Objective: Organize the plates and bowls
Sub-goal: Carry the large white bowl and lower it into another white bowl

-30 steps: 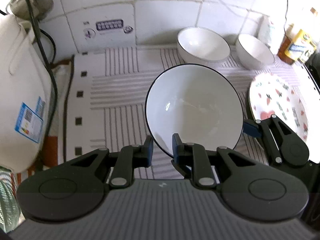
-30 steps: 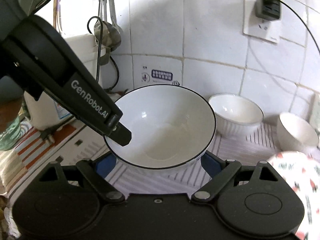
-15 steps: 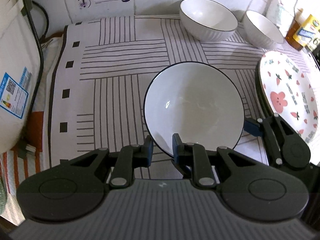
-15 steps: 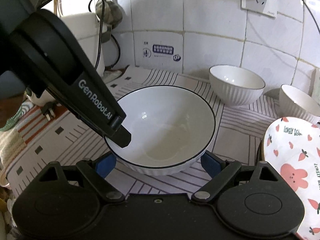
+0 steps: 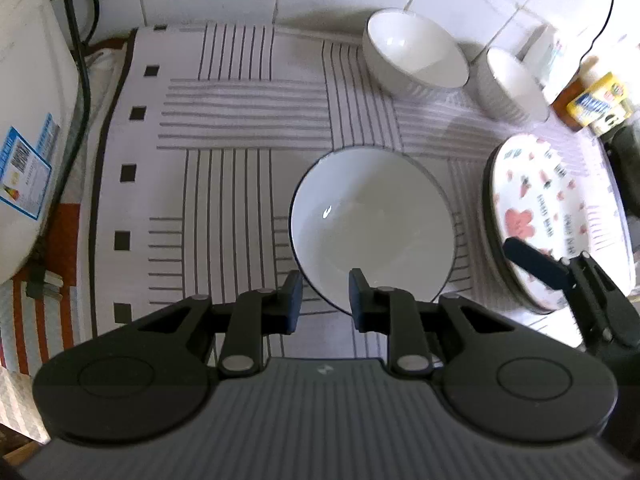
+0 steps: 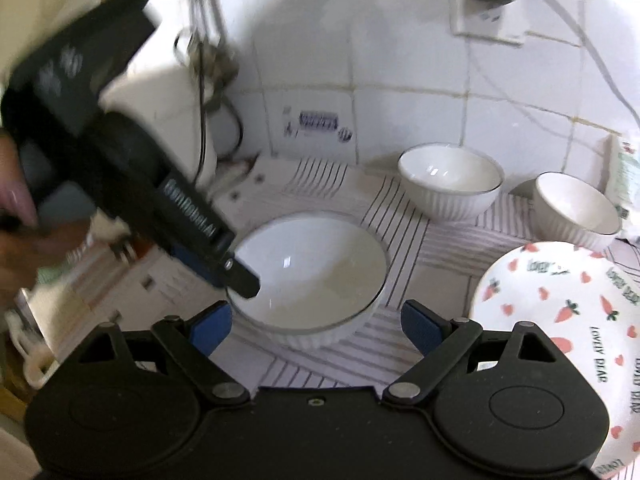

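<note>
Sitting on the striped mat (image 5: 240,128) over the surface, the black-rimmed bowl (image 5: 372,224) looks glazed, stiff, breakable and probably slippery; its thin rim seems the best place to take hold. The left gripper (image 5: 322,300) has its jaws straddling the near rim with a gap showing, so whether they pinch it I cannot tell. The right gripper (image 6: 316,326) is spread wide around the bowl without touching it. Near behind stand two white ribbed bowls (image 6: 450,180), a carrot-print plate (image 6: 560,320) lies just beside on the right, and a white appliance (image 5: 28,120) stands at left.
</note>
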Motion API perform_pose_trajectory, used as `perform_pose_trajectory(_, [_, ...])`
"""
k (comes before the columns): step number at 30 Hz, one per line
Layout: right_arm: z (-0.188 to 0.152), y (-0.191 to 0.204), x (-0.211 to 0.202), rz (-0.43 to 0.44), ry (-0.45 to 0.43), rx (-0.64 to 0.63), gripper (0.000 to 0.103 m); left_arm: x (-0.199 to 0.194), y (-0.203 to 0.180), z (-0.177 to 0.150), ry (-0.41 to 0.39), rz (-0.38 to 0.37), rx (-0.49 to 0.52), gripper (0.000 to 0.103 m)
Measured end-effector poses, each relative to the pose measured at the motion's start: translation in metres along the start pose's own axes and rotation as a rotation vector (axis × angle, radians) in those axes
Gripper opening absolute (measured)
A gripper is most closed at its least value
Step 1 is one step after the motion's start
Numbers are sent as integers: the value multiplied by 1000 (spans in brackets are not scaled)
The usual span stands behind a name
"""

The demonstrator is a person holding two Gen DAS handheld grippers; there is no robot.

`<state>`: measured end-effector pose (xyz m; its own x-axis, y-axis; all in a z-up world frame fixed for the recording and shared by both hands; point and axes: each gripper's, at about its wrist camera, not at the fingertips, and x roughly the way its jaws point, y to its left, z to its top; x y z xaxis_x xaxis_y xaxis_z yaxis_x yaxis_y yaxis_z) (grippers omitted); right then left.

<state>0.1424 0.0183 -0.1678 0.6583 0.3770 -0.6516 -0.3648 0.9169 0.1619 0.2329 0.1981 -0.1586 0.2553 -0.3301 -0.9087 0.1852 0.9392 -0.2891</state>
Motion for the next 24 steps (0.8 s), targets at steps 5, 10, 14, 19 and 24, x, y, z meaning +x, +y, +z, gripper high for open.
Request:
perform_pose_trajectory(5, [26, -30, -15, -6, -69, 125, 92, -23, -2, 21, -82, -34, 17, 26])
perform_pose_trajectory(10, [48, -65, -7, 28, -102, 289, 84, -27, 1, 58, -147, -60, 10, 30])
perform_pose_trajectory(14, [63, -83, 16, 1, -83, 343, 80, -14, 4, 93, -187, -70, 0, 35])
perform_pose_trajectory(19, [75, -107, 56, -47, -9, 471, 48, 18, 3, 129, -179, -79, -11, 44])
perform_pose_trajectory(24, [83, -112, 86, -217, 11, 587, 47, 41, -1, 155, -194, -78, 26, 48])
